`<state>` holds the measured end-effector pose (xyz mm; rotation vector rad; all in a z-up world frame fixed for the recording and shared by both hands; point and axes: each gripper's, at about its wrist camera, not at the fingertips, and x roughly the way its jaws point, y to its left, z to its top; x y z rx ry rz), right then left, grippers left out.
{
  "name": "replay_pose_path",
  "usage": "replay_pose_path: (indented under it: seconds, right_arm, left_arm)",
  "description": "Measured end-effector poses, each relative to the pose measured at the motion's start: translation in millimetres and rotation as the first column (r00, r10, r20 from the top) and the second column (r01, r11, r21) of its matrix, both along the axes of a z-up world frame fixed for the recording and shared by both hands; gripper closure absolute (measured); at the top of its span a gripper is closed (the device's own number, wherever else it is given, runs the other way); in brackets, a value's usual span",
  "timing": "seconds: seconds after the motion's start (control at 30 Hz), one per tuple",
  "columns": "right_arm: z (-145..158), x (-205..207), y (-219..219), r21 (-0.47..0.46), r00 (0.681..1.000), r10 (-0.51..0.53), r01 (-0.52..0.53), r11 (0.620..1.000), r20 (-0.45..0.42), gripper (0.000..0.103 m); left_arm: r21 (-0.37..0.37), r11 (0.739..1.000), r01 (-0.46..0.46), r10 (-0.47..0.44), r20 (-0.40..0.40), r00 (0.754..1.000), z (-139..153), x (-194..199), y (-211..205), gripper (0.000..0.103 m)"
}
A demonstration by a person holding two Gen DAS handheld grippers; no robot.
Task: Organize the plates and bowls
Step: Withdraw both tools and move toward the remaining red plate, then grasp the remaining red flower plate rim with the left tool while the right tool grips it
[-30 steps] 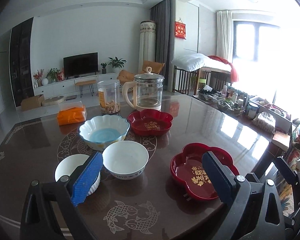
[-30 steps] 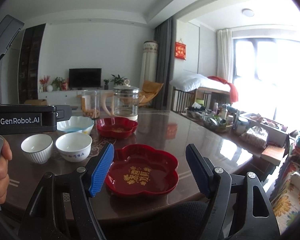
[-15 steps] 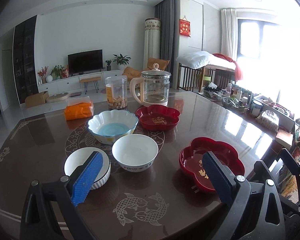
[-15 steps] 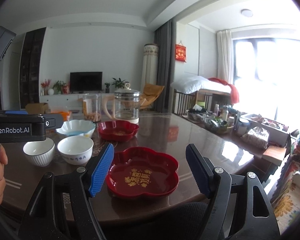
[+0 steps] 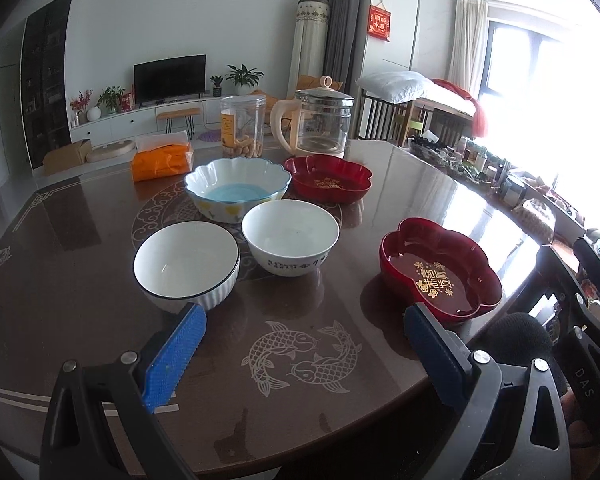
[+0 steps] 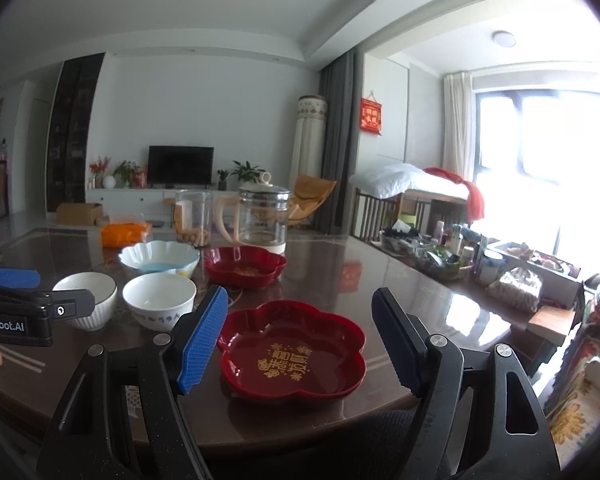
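Plates and bowls sit spread across the dark brown table [image 5: 80,248], and both grippers hang over its near edge with nothing in them. Right up close, the left gripper [image 5: 304,352] has its blue pads [image 5: 172,356] wide apart above a pair of fish drawn on the tabletop. The right gripper [image 6: 296,340] is spread just as wide, and the near red plate [image 6: 292,356], flower-shaped with gold lettering inside, shows in the gap between its fingers, resting on the table close to the edge. From the left camera that same plate [image 5: 440,268] lies off to the right of the bowls, well apart from them. Next row back, two white bowls stand side by side, close but not touching: the ribbed bowl [image 5: 186,264] with a dark rim on the left, the lettered bowl [image 5: 290,240] with dark writing around its base on the right. Behind those, a scalloped bowl [image 5: 236,186] with a blue inside sits just beside a second red plate [image 5: 328,178] of the same flower shape. Farther still, along the back of the table, an orange packet [image 5: 162,160], a clear jar [image 5: 242,126] with snacks at the bottom, and a glass kettle [image 5: 320,122] with a cream handle line up left to right.
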<state>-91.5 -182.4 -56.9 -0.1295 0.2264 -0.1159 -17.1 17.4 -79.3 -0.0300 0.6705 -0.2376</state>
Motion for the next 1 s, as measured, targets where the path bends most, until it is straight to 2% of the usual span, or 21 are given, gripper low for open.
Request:
replay_pose_path:
  seconds: [0.17, 0.5, 0.63, 0.7, 0.77, 0.83, 0.93, 1.0]
  right_arm:
    - [-4, 7, 5, -0.026, 0.999, -0.009, 0.008, 1.000, -0.038, 0.025]
    - [-6, 9, 3, -0.007, 0.999, 0.010, -0.011, 1.000, -0.052, 0.025]
    - [-5, 10, 2, -0.009, 0.998, 0.015, -0.015, 1.000, -0.062, 0.025]
    - [-1, 17, -1, 0.012, 0.994, 0.052, -0.051, 0.999, -0.101, 0.025]
    - [7, 39, -1, 0.054, 0.968, 0.119, -0.109, 0.993, -0.219, 0.025]
    - [20, 66, -4, 0.138, 0.929, 0.186, -0.149, 0.979, -0.321, 0.025]
    - [53, 106, -15, 0.322, 0.883, 0.294, -0.177, 0.930, -0.365, 0.025]
    - [71, 139, -26, 0.453, 0.864, 0.339, -0.150, 0.879, -0.373, 0.025]
  left_arm:
    - [0.026, 1.000, 0.000, 0.000, -0.018, 1.000, -2, 5, 4, 0.004]
    - [0.001, 1.000, -0.025, 0.025, -0.059, 0.998, -7, 16, 11, 0.004]
    - [0.008, 1.000, -0.006, 0.007, -0.084, 0.996, -6, 25, 10, 0.004]
    - [-0.002, 1.000, 0.023, -0.023, -0.097, 0.995, 6, 37, 9, 0.004]
    - [-0.035, 0.997, 0.073, -0.077, -0.117, 0.990, 21, 59, 9, 0.004]
    - [-0.068, 0.989, 0.132, -0.142, -0.162, 0.976, 40, 92, 8, 0.004]
    - [-0.163, 0.968, 0.193, -0.231, -0.259, 0.938, 63, 159, 5, 0.004]
    - [-0.175, 0.969, 0.172, -0.220, -0.307, 0.926, 72, 208, 2, 0.004]
